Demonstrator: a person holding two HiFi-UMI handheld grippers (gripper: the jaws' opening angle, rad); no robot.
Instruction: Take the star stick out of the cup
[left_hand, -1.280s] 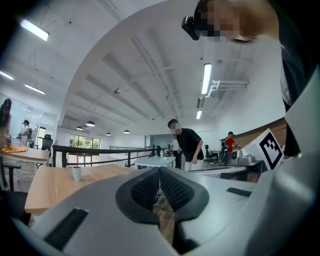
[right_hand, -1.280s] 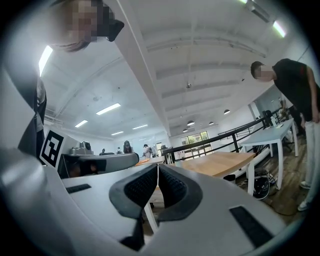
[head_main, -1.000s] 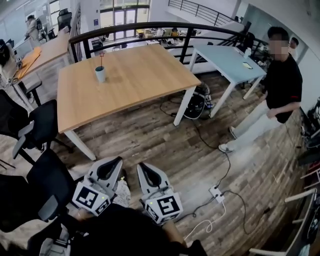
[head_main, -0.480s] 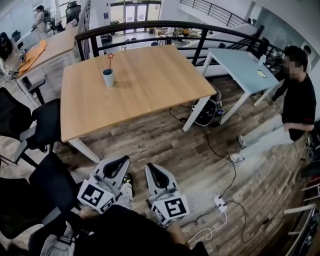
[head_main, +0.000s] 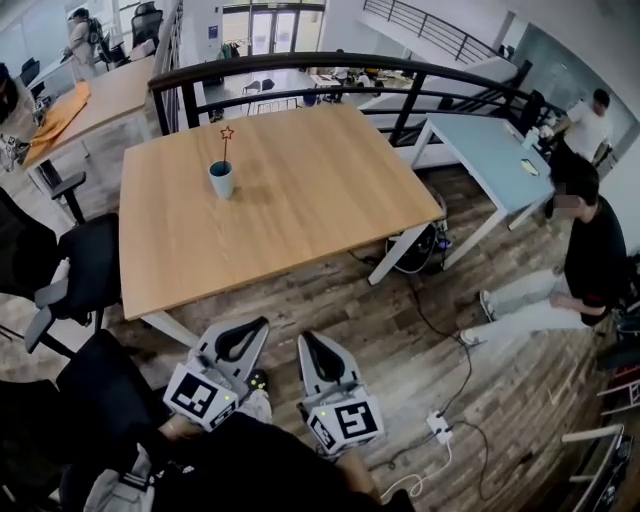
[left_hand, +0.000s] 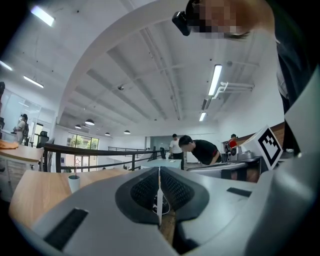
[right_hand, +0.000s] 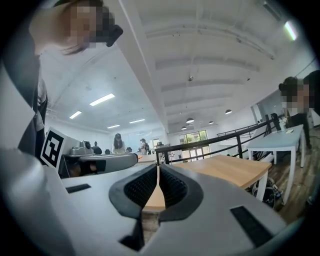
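Your left claw (head_main: 260, 324), pinched together empty like your right claw (head_main: 304, 339), sits nearer the thin red star stick (head_main: 225, 146), upright in the pale blue cup (head_main: 221, 181) far off just left of twelve o'clock.

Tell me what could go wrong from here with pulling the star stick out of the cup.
The cup stands free on the table; pulling the thin star stick at a slant could tip or drag it.
The left tool and right tool are both shut, well short of the table; arriving shut could knock the stick.
The power strip and its cables on the floor could catch a foot.
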